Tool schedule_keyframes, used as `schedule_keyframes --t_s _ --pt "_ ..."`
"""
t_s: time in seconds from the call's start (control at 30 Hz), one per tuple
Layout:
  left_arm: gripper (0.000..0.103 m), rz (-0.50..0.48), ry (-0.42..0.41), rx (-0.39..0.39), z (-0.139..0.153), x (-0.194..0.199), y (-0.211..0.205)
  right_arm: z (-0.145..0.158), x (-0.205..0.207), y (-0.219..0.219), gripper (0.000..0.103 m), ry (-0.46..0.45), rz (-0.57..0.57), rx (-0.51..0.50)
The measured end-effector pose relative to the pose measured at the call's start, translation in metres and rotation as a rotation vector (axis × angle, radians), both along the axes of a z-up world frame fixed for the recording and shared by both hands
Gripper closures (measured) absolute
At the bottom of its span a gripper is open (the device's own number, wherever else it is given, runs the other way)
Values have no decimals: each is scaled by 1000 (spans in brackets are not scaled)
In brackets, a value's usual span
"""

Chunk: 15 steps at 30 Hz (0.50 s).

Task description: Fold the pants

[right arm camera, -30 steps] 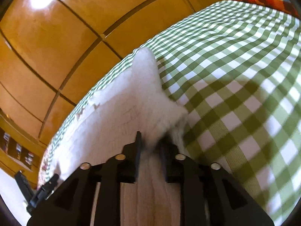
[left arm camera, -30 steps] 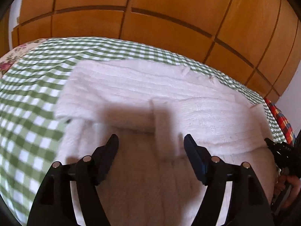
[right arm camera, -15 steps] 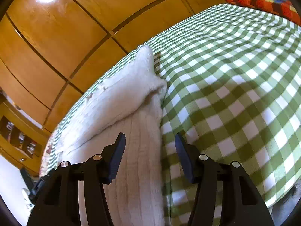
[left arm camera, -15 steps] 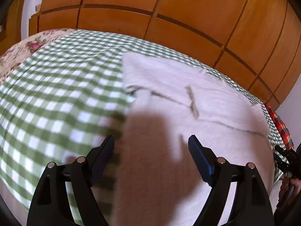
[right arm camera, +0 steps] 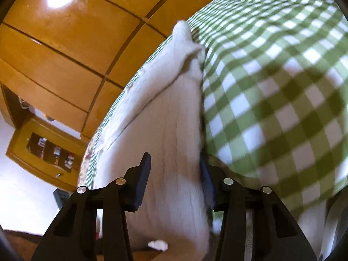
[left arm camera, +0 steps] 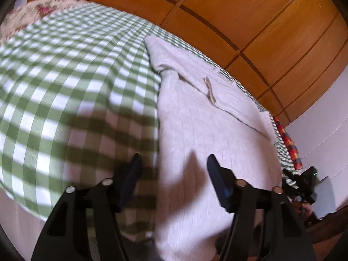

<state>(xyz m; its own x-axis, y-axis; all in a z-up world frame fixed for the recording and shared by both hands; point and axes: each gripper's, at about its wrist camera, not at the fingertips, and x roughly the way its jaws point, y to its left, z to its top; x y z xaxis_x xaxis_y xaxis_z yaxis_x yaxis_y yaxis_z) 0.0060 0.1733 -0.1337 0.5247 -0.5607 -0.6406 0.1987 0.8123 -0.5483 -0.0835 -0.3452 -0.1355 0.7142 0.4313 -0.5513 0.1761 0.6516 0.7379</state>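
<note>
Pants of pale, ribbed, fluffy knit [left arm camera: 195, 113] lie spread on my green-and-white checked bedspread [left arm camera: 65, 82], running from the near edge of the bed toward the orange-brown wooden wardrobe panels [left arm camera: 261, 21] at twelve o'clock. In the left wrist view the garment fills the middle and the right, with a folded layer and a small tab showing at about one o'clock, and its left border runs straight up the frame.

My left gripper [left arm camera: 173, 169] hangs over that border at six o'clock. Its jaws are spread and closing; one finger is over the checked cloth, the other over the knit, and the pants' edge lies between them, but I see no pad pressing on it. At four o'clock in this view I can make out my right gripper [left arm camera: 301, 181], small and dark, with part of a hand under it.

In the right wrist view the pants [right arm camera: 169, 113] rise from six o'clock to a rumpled tip near twelve, the bedspread [right arm camera: 271, 87] at three o'clock. My right gripper [right arm camera: 175, 169] straddles the fabric, its jaws apart and closing. The knit bulges between the fingers, and the right finger is partly hidden behind the fabric's edge; the left one stands clear. A wooden cabinet with a glass front [right arm camera: 43, 150] sits at nine o'clock.
</note>
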Motion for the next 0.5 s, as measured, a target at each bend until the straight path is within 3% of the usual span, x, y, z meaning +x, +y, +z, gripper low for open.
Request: schedule_keyframes --t_s 0.5 --pt "50 -205 159 -21 -23 -39 -20 -14 -38 25 60 111 120 57"
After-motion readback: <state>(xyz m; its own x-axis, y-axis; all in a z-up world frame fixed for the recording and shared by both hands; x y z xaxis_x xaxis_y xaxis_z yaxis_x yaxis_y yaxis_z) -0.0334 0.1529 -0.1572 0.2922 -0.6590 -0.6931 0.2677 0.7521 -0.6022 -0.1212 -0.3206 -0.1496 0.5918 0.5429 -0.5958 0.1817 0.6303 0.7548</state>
